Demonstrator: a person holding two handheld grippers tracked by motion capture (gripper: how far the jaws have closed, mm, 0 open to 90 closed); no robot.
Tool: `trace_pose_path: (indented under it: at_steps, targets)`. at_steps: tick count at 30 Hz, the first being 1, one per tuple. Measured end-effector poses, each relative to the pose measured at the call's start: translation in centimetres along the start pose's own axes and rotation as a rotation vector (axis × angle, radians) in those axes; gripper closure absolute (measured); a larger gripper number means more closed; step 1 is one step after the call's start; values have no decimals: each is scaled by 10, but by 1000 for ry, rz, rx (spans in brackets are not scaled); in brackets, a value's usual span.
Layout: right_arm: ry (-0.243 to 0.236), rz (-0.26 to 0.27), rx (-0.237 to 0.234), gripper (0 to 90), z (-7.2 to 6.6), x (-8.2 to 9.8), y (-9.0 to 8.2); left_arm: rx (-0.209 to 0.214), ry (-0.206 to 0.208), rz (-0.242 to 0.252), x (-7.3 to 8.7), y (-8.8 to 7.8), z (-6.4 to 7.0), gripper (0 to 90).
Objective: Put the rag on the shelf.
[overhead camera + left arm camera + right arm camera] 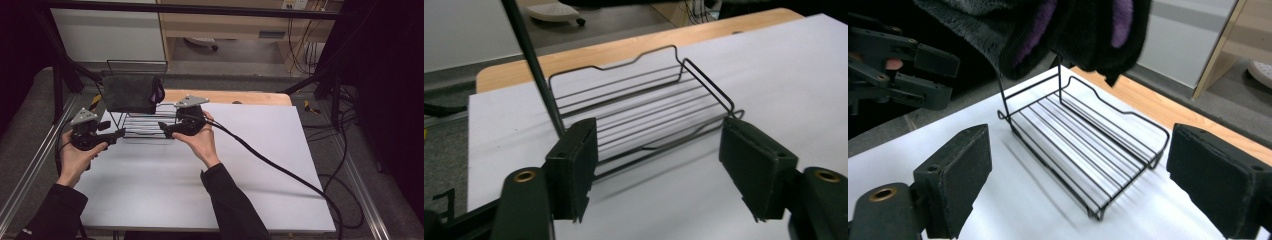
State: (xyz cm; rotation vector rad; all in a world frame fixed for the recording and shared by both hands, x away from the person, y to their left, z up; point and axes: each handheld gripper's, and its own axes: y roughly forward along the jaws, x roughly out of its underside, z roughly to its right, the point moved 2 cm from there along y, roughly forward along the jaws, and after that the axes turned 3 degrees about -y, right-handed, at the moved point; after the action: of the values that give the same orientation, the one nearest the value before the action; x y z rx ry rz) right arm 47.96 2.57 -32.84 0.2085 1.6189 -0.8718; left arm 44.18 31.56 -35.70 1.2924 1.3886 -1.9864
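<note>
High view, thin black wire rack [145,125] with a ribbed tray base on the white table [250,165], fuzzy dark cloth [131,93] with purple lining draped on its upper rail; left gripper [116,134] and right gripper [163,127] flank the rack, jaws parted wide, clasping nothing.

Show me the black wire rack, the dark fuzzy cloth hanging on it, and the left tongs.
Black wire rack [1083,150]: right gripper view, on its floor bars.
Dark fuzzy cloth [131,93]: high view, middle of its hanging face.
Left tongs [659,172]: left gripper view, midway between the fingertips.
</note>
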Motion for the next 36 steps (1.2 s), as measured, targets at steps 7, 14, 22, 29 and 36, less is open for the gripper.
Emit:
trace_pose_path:
  at_steps: [7, 14, 22, 29, 36]
  targets:
    - [36, -19, 4, 70, 18, 16, -37, 24, 30, -27, 8, 1, 15, 214]
    - [70, -18, 29, 43, 40, 40, -83, 61, 44, -34, 11, 5, 34, 121]
    - [113, -10, 51, 11, 59, 71, -129, 116, 53, -20, 17, 10, 59, 65]
    - [153, -21, 53, 6, 70, 106, -157, 154, 53, -20, 37, 17, 75, 64]
    - [151, -49, 40, 6, 74, 144, -171, 176, 59, -35, 62, 20, 79, 79]
